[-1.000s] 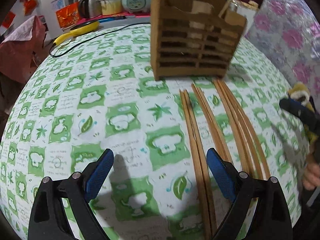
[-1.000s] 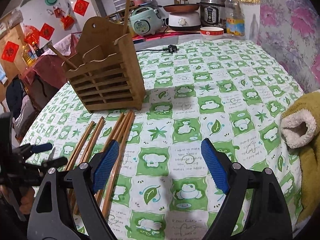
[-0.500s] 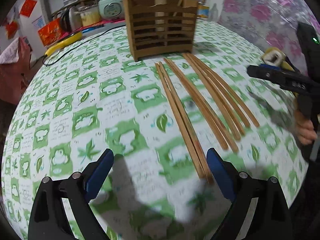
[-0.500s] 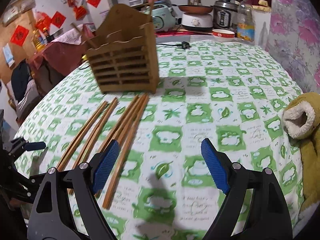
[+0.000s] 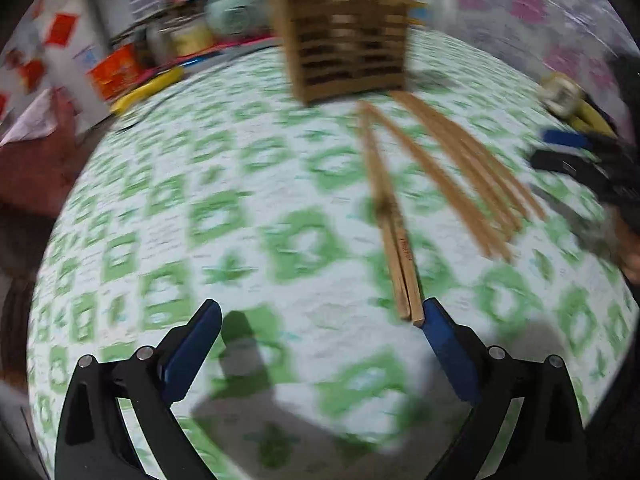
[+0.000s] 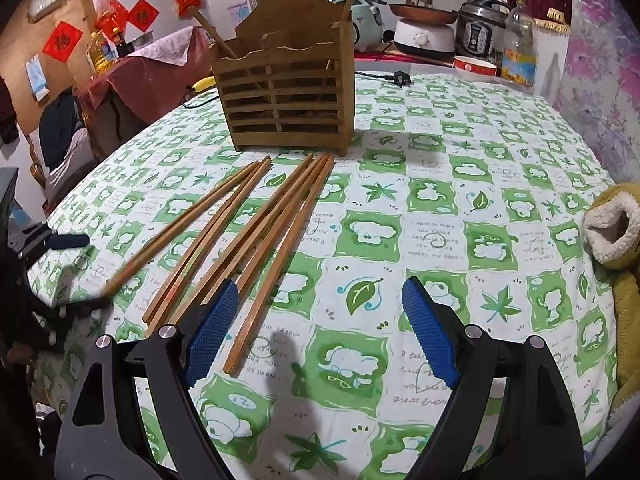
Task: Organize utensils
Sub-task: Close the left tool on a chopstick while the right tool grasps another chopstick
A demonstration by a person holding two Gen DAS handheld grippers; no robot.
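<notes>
Both grippers agape (left (image 5: 320, 326) just widened), empty; chopsticks (image 6: 256, 236) beside right (image 6: 320, 304).

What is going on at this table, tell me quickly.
A person with tongs in each hand is tidying chopsticks lying loose on the green tablecloth before a wooden holder. Both the left tongs and right tongs are open and empty; the left have just opened wider. Two sticks already stand in the holder.
</notes>
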